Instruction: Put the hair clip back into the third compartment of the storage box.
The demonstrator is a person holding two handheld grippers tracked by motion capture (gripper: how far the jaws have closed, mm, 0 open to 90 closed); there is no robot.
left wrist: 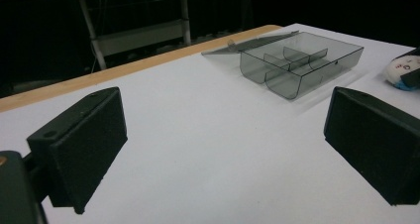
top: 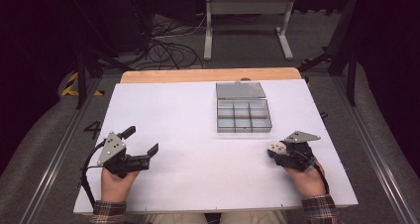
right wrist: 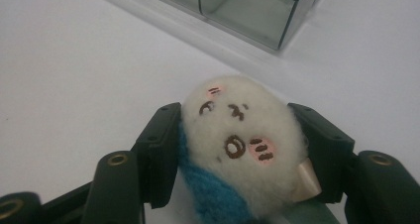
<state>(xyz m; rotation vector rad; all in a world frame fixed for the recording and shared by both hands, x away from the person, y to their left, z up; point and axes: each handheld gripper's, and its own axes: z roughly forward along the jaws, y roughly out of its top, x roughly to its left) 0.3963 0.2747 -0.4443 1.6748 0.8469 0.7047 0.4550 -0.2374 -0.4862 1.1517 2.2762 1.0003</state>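
You are in a lab or test room set up for recording, not in a home. Your tabletop is a plain white sheet on a wooden board. Black curtains close the sides. On the grey floor behind the tabletop lie loose cables, a metal stand and yellow-black hazard tape. Metal rails run along both sides.
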